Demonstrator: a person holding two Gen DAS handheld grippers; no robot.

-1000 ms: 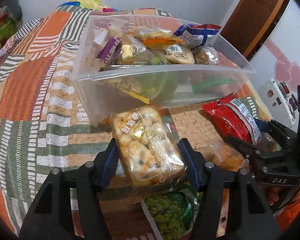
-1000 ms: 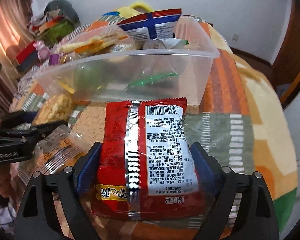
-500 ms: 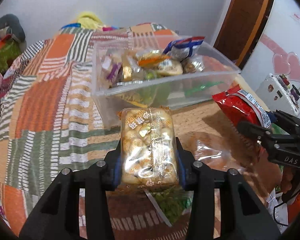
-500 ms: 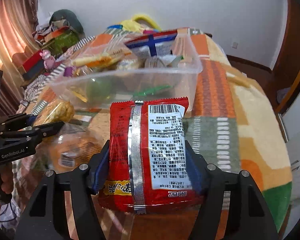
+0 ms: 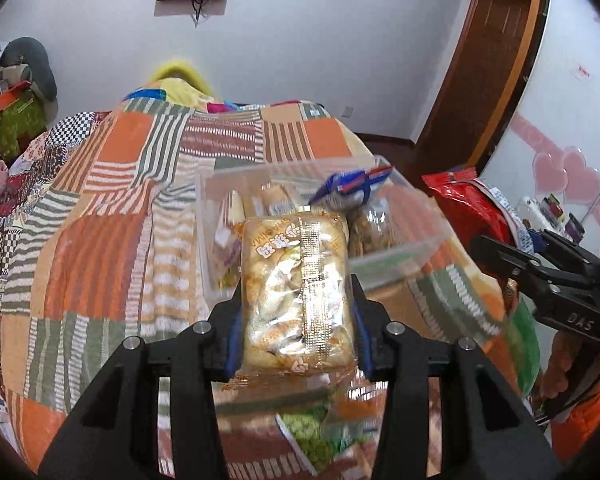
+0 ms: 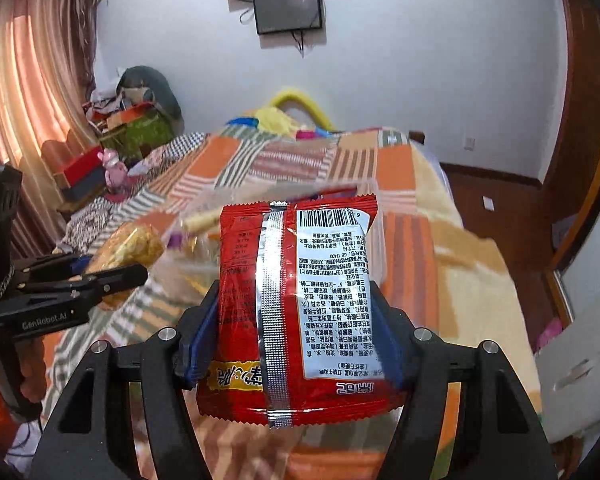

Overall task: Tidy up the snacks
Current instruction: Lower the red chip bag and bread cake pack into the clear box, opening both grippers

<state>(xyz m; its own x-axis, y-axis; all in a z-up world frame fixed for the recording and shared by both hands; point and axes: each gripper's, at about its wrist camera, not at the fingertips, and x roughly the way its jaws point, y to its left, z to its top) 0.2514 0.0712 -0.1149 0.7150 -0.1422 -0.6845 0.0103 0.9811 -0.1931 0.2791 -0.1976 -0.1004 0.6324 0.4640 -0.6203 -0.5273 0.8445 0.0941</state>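
My left gripper [image 5: 296, 316] is shut on a clear pack of golden biscuits [image 5: 296, 284] and holds it in the air in front of the clear plastic bin [image 5: 396, 256], which holds several snack packs. My right gripper [image 6: 292, 328] is shut on a red snack bag [image 6: 296, 304], lifted above the bed. The right gripper with the red bag [image 5: 472, 208] shows at the right of the left wrist view. The left gripper [image 6: 100, 276] with the biscuits shows at the left of the right wrist view. The bin [image 6: 208, 208] is mostly hidden behind the red bag.
The bin sits on a patchwork blanket [image 5: 112, 240] on a bed. A green pea snack pack [image 5: 312, 436] and a clear pack lie on the blanket below my left gripper. A cluttered shelf [image 6: 120, 136] stands at the left, a wooden door [image 5: 488, 80] at the right.
Both grippers have closed on their packs and lifted them up from the blanket. The bin now looks lower and farther in both views.
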